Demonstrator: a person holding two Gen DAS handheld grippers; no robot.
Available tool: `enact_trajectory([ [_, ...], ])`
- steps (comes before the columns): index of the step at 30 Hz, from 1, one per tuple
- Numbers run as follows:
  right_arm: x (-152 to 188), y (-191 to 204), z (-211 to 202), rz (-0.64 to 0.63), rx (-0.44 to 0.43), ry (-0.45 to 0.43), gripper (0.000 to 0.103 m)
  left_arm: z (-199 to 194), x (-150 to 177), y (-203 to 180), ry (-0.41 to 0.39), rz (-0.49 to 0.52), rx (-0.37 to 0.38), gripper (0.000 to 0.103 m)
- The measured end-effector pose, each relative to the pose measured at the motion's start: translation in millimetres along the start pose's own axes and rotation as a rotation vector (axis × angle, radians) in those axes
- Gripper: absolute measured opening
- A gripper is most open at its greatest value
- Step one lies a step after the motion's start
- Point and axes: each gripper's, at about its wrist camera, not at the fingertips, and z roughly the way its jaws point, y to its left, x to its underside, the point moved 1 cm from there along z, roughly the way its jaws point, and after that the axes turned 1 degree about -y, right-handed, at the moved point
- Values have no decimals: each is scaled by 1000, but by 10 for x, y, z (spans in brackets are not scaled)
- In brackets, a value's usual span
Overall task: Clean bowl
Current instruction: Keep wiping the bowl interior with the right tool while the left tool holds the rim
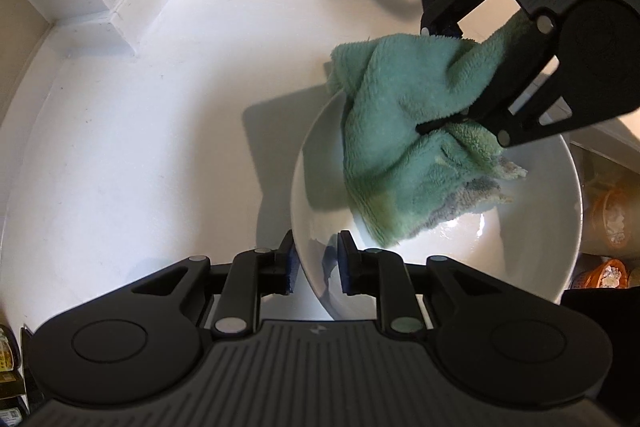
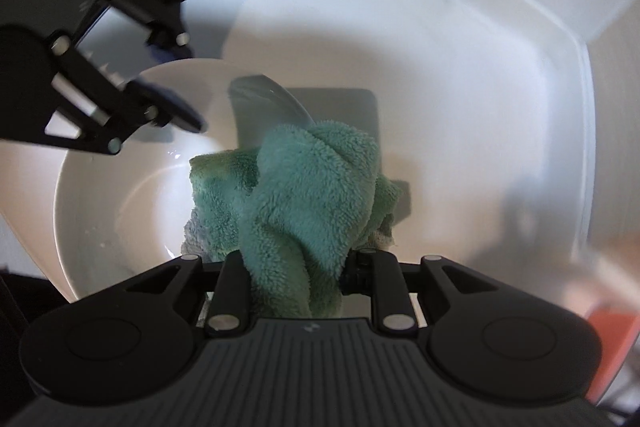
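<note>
Left wrist view: one bowl (image 1: 540,227), one cloth (image 1: 404,131), two grippers.

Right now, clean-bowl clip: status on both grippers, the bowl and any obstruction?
Left gripper clamped on bowl rim. Right gripper shut on green cloth, cloth hanging into bowl. Nothing in the way on the white counter.

- The left gripper (image 1: 315,267) pinches the near rim of a white bowl (image 1: 552,187) on the white counter (image 1: 140,147).
- The right gripper (image 1: 442,83) reaches in from the far right, clamping a green cloth (image 1: 400,131) that hangs into the bowl.
</note>
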Motion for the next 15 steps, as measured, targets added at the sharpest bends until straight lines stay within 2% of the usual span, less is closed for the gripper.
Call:
enact_trajectory([
  [4,-159,102,117,-89,11,-6,21,31,-23,35,14,-19,15,19],
  [7,-150,80,117,-62,13,-5,21,29,-3,72,10,-46,25,17],
  [9,-172,63,140,0,7,-8,20,25,15,81,-1,-66,26,16],
  [15,-14,-13,159,347,-42,16,19,22,31,83,-22,-109,15,16],
])
